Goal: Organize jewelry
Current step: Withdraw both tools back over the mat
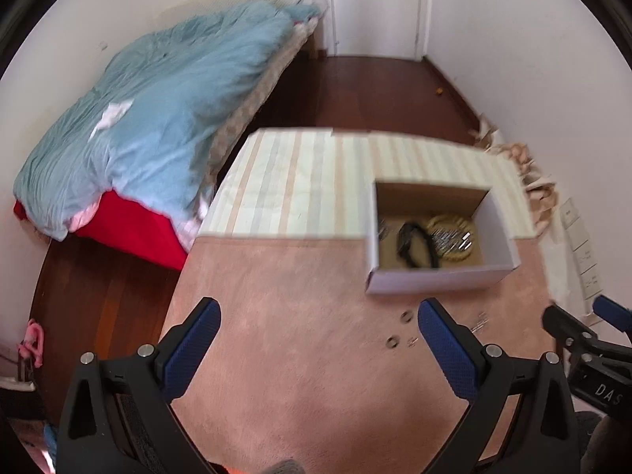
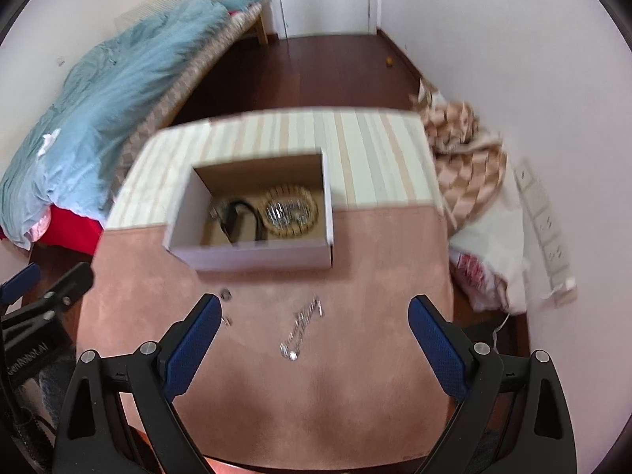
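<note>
Both grippers, left gripper (image 1: 318, 326) and right gripper (image 2: 314, 322), hang wide open over the pink-clothed bench (image 2: 355, 395), silver chain (image 2: 302, 326) loose before the open cardboard box (image 2: 252, 256).

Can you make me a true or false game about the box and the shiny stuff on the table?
1. The cardboard box has its lid on. False: it is open on top.
2. A silver chain lies on the pink cloth, outside the box. True.
3. The right gripper is squeezing the chain. False: its jaws are wide apart and hold nothing.
4. A black band lies inside the box. True.
5. The left gripper is open. True.
6. The small rings are inside the box. False: they lie on the cloth before it.
</note>
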### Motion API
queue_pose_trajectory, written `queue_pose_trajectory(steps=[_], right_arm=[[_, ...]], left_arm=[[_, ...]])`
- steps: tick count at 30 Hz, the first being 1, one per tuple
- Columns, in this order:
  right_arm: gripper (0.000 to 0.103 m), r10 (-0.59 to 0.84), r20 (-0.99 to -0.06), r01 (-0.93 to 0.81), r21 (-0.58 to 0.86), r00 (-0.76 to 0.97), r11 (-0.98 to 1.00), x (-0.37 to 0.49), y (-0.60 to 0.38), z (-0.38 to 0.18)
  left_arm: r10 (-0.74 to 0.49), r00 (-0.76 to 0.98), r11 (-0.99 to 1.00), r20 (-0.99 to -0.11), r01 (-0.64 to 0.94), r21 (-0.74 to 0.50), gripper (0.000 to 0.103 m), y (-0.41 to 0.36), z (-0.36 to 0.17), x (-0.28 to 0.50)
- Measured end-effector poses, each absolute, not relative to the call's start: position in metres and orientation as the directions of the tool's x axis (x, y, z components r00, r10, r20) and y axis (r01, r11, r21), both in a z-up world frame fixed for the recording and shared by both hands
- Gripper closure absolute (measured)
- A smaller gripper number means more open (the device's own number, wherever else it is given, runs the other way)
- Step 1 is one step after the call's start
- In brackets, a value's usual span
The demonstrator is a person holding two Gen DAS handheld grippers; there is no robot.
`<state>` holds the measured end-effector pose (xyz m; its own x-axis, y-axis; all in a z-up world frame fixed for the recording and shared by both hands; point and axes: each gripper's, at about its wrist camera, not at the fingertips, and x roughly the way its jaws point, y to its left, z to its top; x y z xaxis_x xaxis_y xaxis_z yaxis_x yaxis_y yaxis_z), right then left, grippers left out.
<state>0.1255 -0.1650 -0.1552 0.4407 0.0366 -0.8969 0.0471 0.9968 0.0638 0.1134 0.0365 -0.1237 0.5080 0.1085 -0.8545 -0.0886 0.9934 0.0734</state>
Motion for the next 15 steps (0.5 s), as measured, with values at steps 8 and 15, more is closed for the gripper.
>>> queue_pose_trajectory(steps=[8,15], right_arm=[[0.027,0.114,-0.942,0.118,0.158,0.314,0.98,0.119,-0.175,-0.25],[0.038,0.09,-0.936,0.094,0.129,0.342,0.987,0.107,-0.148,-0.285]], left_arm=[[0.161,0.372,0.985,-0.914,-0.119,0.126,0.001,0.046,-0.199,0.111],[0.186,0.302,0.98,-0.935,-0.122,0.156,0.001,0.052,-0.233,0.107]])
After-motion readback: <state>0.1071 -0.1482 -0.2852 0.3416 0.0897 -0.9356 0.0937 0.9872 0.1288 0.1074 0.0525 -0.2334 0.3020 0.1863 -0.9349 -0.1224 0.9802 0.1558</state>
